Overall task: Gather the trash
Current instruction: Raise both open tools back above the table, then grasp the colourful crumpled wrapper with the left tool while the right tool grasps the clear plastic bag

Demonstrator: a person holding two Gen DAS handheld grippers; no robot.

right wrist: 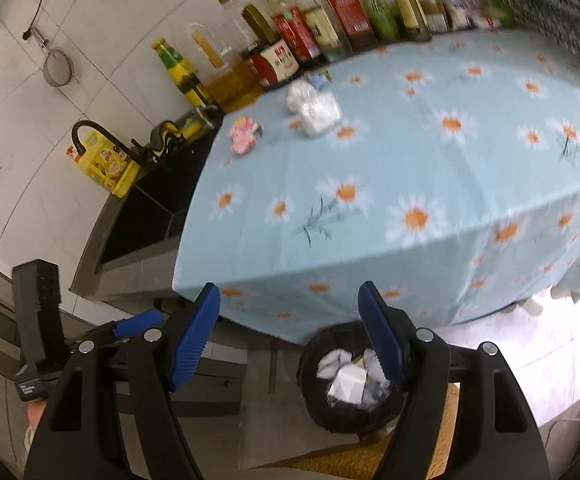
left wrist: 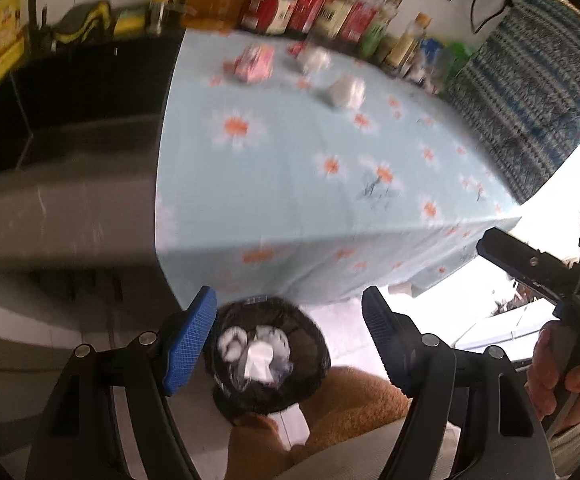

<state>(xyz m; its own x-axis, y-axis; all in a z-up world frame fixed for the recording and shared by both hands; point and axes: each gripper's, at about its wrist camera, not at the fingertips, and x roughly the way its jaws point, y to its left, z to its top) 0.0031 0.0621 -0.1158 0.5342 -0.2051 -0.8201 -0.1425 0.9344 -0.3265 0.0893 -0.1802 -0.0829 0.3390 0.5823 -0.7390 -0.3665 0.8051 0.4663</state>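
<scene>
Your left gripper [left wrist: 288,336] hangs released right above the round black-lined bin [left wrist: 268,354], mouth up, crumpled white paper inside. Your right gripper [right wrist: 290,334] is released too, the bin [right wrist: 349,384] just beyond its right finger. Farther off on the daisy-print blue worktop [right wrist: 429,152] lie white wads [right wrist: 315,110] and a pink wrapper [right wrist: 244,134].

The tablecloth [right wrist: 389,152] looked like matt cloth; at 6 o'clock the bin's [right wrist: 317,412] liner was glossy black plastic, holding crumpled paper [right wrist: 345,384].
</scene>
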